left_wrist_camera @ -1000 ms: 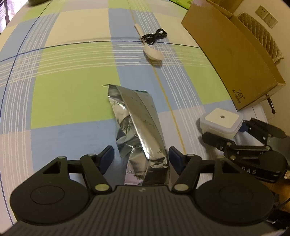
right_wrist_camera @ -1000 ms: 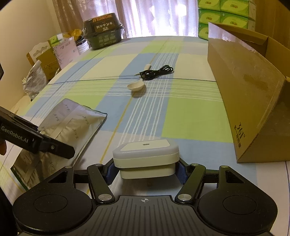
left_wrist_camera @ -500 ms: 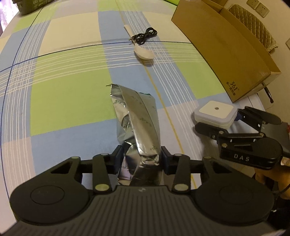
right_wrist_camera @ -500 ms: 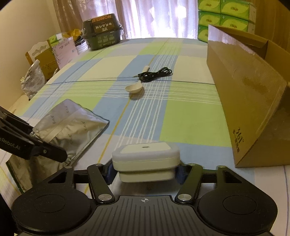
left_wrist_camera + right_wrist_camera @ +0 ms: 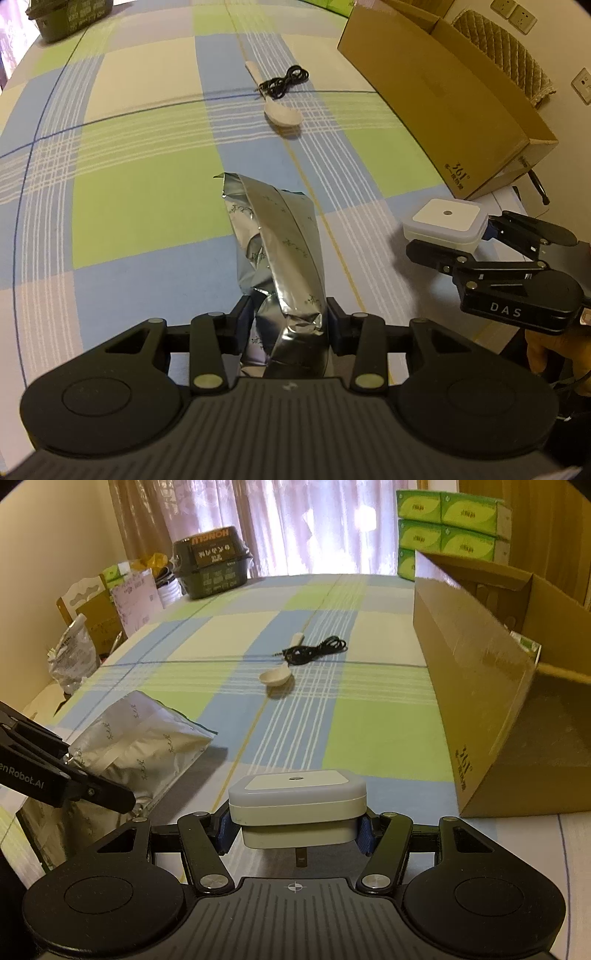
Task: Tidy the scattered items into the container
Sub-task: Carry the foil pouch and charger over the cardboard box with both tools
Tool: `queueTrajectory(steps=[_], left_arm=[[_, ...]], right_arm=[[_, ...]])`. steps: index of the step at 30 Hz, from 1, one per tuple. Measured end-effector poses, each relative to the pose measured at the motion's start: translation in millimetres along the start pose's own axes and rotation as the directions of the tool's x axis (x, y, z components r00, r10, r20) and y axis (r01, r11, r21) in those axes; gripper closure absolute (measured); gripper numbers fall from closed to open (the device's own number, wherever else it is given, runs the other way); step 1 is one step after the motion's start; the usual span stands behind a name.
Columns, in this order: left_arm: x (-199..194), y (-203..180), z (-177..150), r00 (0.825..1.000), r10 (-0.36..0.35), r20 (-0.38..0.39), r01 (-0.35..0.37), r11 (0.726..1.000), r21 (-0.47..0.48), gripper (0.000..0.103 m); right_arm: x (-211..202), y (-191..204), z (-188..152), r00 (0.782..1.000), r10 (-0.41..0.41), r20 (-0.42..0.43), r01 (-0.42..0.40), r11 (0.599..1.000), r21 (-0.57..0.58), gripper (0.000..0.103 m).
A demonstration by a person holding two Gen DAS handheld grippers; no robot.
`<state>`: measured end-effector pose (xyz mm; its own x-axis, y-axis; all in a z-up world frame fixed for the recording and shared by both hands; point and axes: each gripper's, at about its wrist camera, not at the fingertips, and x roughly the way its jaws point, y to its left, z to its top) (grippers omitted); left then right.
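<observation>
The left gripper (image 5: 289,320), open a second ago, is now closed on the near end of the foil bag (image 5: 275,236) and lifts it off the checked cloth (image 5: 147,192). The right gripper (image 5: 295,829) still clamps the white plug-in light (image 5: 297,799) — raised a little higher, near the cardboard box (image 5: 476,701) — while the spoon (image 5: 277,675) and black cable (image 5: 314,651) lie as before.

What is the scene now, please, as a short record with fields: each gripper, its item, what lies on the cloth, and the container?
left gripper: shut on the silver foil pouch
right gripper: shut on the white plug-in night light
pouch state: crumpled, far end raised off the checked tablecloth
lying loose: white spoon, black cable across its handle
container: cardboard box, open, at the right of the table
</observation>
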<state>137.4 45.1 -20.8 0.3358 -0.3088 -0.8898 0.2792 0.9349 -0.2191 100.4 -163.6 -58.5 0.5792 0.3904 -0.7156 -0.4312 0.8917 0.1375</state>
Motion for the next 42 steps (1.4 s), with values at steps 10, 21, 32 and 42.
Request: queueTrajectory(steps=[10, 21, 32, 42], left_arm=[[-17.8, -11.8, -1.5, 1.000, 0.002, 0.031, -0.002, 1.000, 0.010, 0.068], [-33.4, -27.3, -3.6, 0.998, 0.007, 0.058, -0.009, 1.000, 0.025, 0.068], [-45.9, -42.1, -2.0, 0.997, 0.004, 0.075, -0.007, 0.999, 0.042, 0.068], [-55.0, -60.6, 20.2, 0.994, -0.018, 0.105, 0.014, 0.999, 0.036, 0.068]], right_arm=[[-19.3, 7.8, 0.5, 0.999, 0.006, 0.039, -0.006, 1.000, -0.007, 0.040], [-39.5, 5.0, -0.8, 0.997, -0.005, 0.075, 0.005, 1.000, -0.003, 0.040], [-56.1, 3.6, -0.8, 0.994, -0.016, 0.108, 0.015, 1.000, 0.004, 0.040], [-78.2, -5.6, 12.2, 0.984, -0.045, 0.171, 0.045, 0.999, 0.004, 0.040]])
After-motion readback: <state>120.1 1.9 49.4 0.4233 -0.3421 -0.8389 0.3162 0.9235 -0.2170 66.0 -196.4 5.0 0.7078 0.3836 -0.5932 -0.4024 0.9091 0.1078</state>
